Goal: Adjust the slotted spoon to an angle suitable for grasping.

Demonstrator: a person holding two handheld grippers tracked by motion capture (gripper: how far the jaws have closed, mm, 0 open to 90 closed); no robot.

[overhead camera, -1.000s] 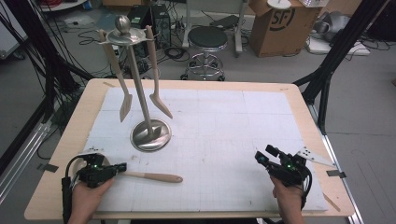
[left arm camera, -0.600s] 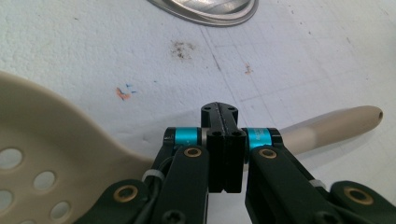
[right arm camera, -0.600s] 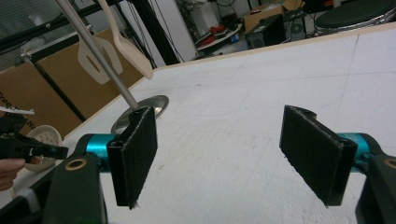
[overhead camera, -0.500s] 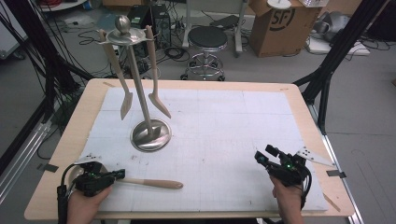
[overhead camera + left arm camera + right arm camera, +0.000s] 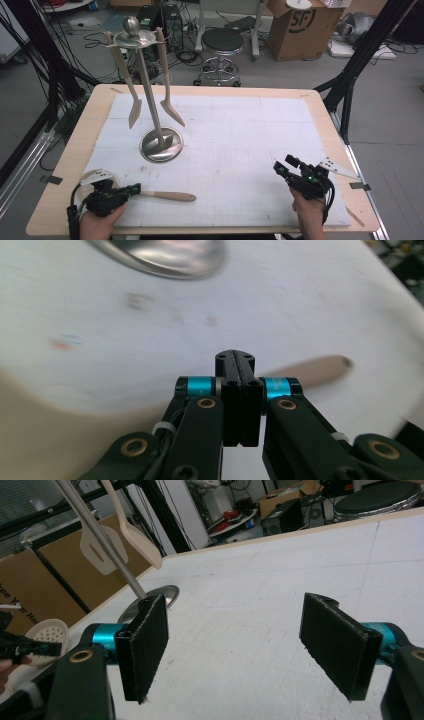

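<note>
At the bench's (image 5: 65, 190) seven o'clock corner in the high view, we see the left tongs (image 5: 134, 189) clamped on a wooden utensil (image 5: 167, 196), gripping it near its head end while the handle runs out flat over the white mat (image 5: 240, 140) toward three o'clock. In the left gripper view the jaws stand pressed together, with the tan handle showing just behind them at two o'clock and the edge of the steel base above at eleven o'clock; that picture is blurred. The right tongs (image 5: 283, 167) sit near the bench's five o'clock corner, well apart from the utensil, held in a hand (image 5: 309, 212) and aimed toward ten o'clock. In the right gripper view we see their pads (image 5: 143, 647) wide apart with bare mat between them. A metal utensil stand (image 5: 161, 145) rises at about ten o'clock from the mat's middle, with two pale spatulas (image 5: 134, 112) hanging from its top ring.
</note>
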